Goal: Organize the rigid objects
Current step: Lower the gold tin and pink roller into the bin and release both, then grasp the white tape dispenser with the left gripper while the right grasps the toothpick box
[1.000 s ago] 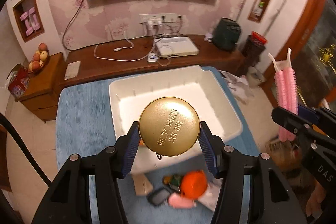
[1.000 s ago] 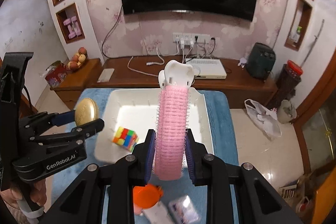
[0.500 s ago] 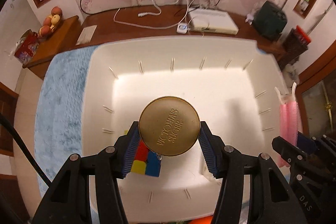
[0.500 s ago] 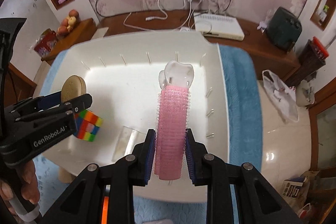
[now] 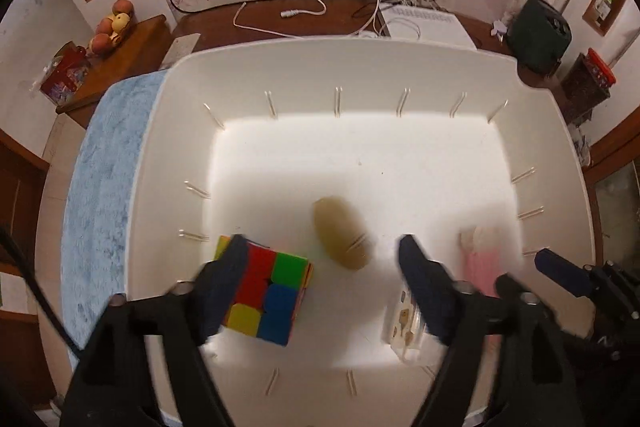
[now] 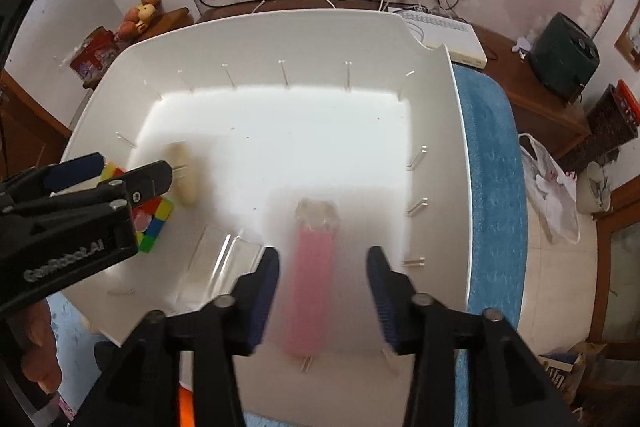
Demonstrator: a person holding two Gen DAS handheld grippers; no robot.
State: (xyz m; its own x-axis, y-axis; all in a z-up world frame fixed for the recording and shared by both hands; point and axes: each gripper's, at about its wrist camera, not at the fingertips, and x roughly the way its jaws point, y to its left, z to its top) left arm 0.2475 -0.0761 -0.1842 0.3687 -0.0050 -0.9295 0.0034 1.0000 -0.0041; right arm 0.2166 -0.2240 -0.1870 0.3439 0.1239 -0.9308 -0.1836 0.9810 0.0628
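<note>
Both grippers hang over a white plastic bin. My left gripper is opening, its jaws wide apart; the round gold tin is blurred below them, free of the pads. My right gripper is opening too, and the pink hair roller with a clear clip is blurred between its jaws, touching neither pad. A colourful puzzle cube and a clear plastic piece lie on the bin floor.
The bin stands on a blue fluffy cloth. Behind it runs a wooden shelf with cables, a white box and a dark appliance. Something orange shows at the near edge. A hand holds the left gripper.
Both grippers sank from above the table into the bin. Their jaws have spread: the gold tin has left the left pads and the pink roller has left the right pads.
</note>
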